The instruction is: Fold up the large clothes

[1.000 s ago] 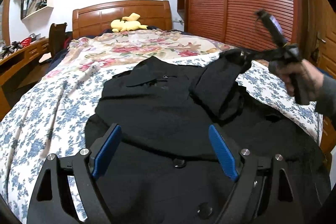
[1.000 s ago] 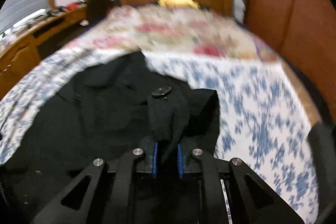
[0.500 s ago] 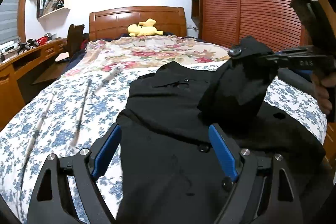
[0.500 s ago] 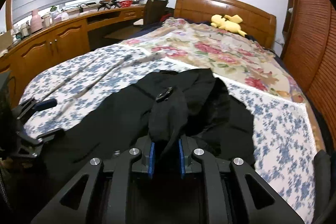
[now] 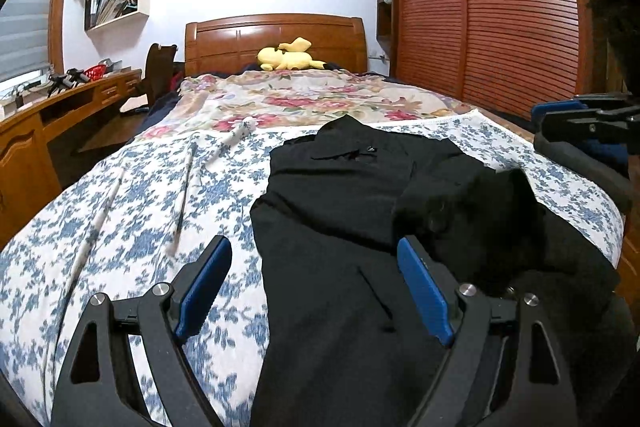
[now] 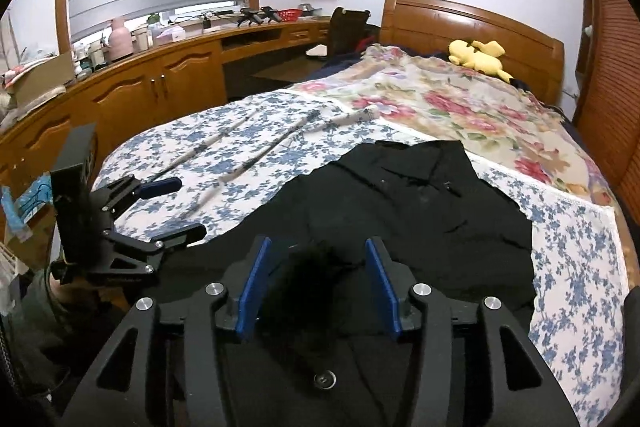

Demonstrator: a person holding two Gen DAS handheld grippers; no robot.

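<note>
A large black coat [image 5: 340, 211] lies spread on the bed, collar toward the headboard. In the left wrist view my left gripper [image 5: 314, 287] hangs open over the coat's left edge with nothing between its blue pads [image 5: 204, 287]. The right gripper [image 5: 580, 127] shows at that view's right edge. In the right wrist view the right gripper [image 6: 318, 287] is opening its jaws. The black sleeve [image 6: 316, 279] is a blur between the pads and touches neither. The coat [image 6: 420, 203] stretches ahead of it, and the left gripper [image 6: 176, 209] stands open at the left.
The bed [image 6: 240, 147] has a blue-flowered sheet, with a rose quilt [image 6: 460, 107] and a yellow plush toy [image 6: 476, 57] near the wooden headboard. A long wooden desk [image 6: 160, 79] and a chair [image 6: 346, 31] run along the left. Slatted wardrobe doors [image 5: 500, 7] stand on the right.
The right gripper carried the sleeve leftward over the coat's body, then opened and let it drop. My left gripper shifted left toward the coat's edge and stayed open.
</note>
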